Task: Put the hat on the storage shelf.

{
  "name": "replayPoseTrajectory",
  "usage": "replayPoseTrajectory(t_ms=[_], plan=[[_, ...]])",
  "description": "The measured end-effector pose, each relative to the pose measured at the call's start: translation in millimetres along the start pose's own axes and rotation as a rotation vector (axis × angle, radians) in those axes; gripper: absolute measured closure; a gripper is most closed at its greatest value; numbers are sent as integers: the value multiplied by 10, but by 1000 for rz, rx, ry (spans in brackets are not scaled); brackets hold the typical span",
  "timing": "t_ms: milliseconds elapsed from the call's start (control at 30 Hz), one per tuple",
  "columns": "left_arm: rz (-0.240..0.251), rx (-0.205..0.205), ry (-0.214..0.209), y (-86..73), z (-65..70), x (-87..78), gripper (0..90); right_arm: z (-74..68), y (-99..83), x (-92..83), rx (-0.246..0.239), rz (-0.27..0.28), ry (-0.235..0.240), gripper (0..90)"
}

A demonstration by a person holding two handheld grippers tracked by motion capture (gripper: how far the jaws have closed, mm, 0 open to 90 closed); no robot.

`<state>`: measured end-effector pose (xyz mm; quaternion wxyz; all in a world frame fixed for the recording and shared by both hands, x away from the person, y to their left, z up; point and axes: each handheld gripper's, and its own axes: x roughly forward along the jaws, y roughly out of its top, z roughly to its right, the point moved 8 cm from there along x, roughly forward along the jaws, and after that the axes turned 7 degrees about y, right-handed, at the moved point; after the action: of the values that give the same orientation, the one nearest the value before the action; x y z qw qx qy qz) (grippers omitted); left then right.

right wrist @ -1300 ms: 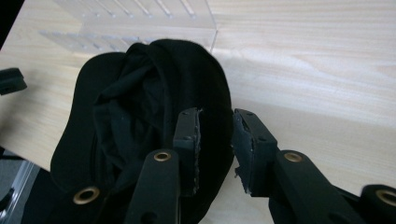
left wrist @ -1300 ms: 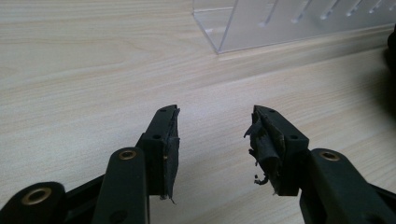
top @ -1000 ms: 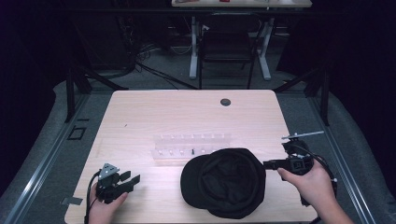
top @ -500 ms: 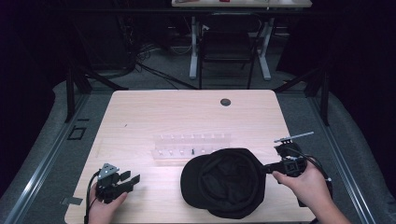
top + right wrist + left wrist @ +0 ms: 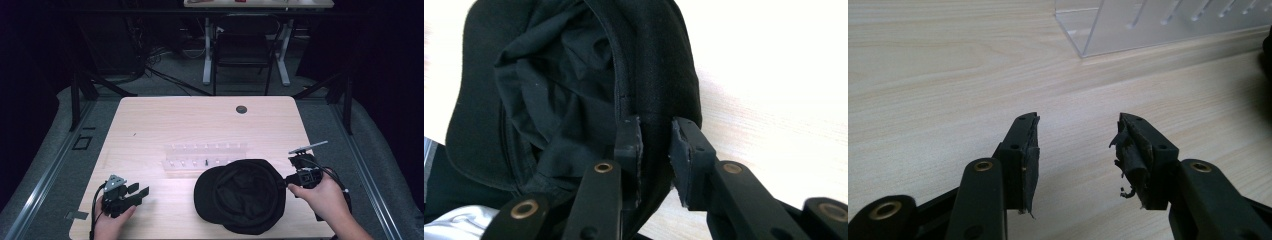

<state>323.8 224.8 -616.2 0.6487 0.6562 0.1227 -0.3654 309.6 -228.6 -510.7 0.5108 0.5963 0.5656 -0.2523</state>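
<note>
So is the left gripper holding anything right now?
No: in the left gripper view the left gripper has its jaws apart over bare table, nothing between them.

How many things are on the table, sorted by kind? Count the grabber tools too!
Black cap: 1
Clear plastic rack: 1
Hand-held gripper: 2, left hand-held gripper and right hand-held gripper
Total: 4

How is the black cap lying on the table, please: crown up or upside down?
Upside down: the black cap shows its hollow, creased inside facing up.
</note>
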Motion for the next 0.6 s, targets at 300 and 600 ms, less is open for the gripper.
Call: replayPoseTrajectory(t_ms=[300, 600], plan=[[-1, -3, -2, -1, 1, 2, 516, 8, 3, 38, 9, -27, 9, 739], [-8, -4, -4, -5, -3, -2, 516, 39, 10, 71, 0, -61, -25, 797]])
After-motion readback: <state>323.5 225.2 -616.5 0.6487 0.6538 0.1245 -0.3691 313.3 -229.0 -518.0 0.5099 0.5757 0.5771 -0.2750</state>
